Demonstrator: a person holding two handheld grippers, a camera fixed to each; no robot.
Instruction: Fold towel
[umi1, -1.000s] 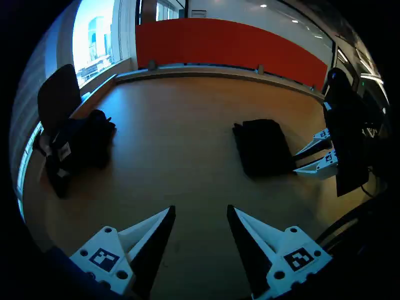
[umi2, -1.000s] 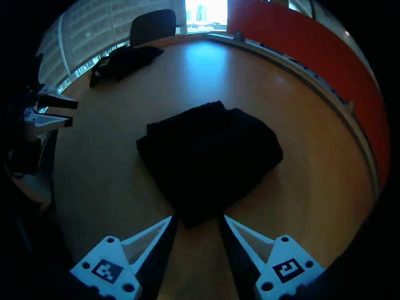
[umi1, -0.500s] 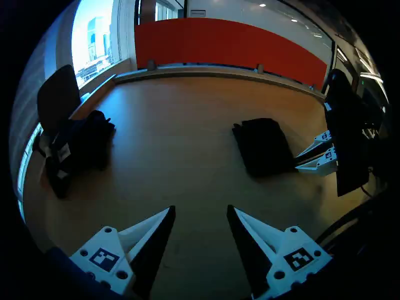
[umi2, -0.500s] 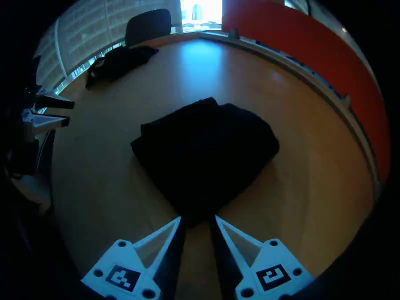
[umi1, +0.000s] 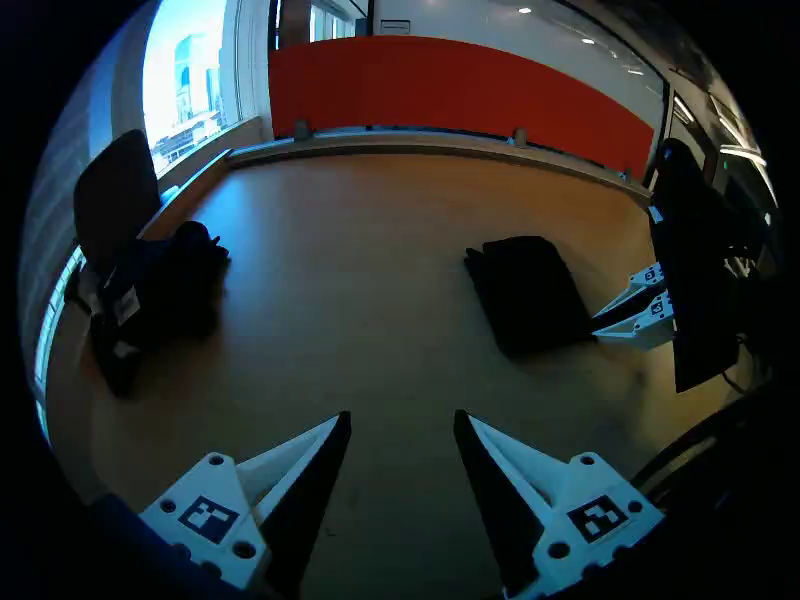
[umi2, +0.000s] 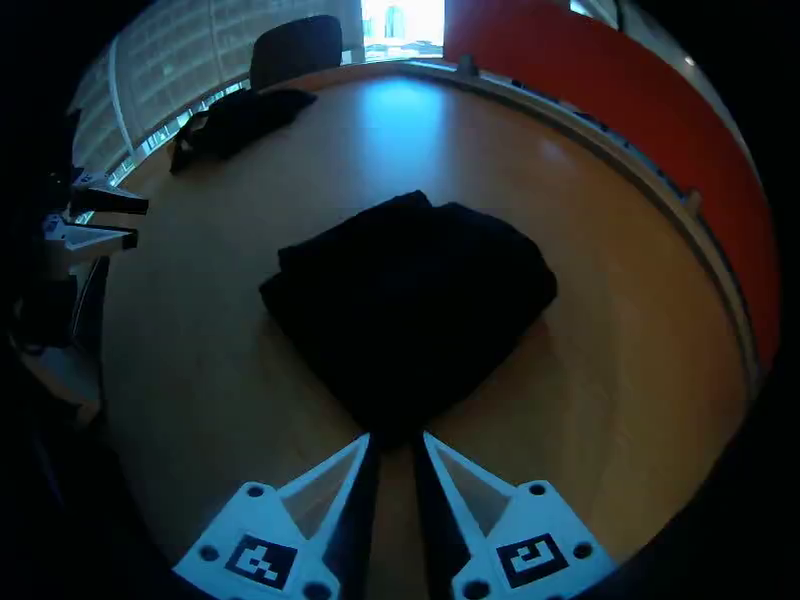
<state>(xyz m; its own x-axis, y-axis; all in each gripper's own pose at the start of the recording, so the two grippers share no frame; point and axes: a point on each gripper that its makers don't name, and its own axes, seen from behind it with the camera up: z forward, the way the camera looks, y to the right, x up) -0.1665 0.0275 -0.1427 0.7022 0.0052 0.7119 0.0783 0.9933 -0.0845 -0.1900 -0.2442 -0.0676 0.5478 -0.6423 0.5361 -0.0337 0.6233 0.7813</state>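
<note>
Right claw (umi2: 397, 442) flanks the towel (umi2: 410, 300) corner; chair (umi2: 295, 50) and bag (umi2: 235, 115) lie beyond.

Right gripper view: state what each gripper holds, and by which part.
Left gripper holds nothing, jaws open. Right gripper has the near corner of the towel between its nearly shut fingers; a firm pinch cannot be told.

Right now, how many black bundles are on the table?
2. The towel lies in front of the right gripper; a black heap sits at the far edge by the chair.
</note>
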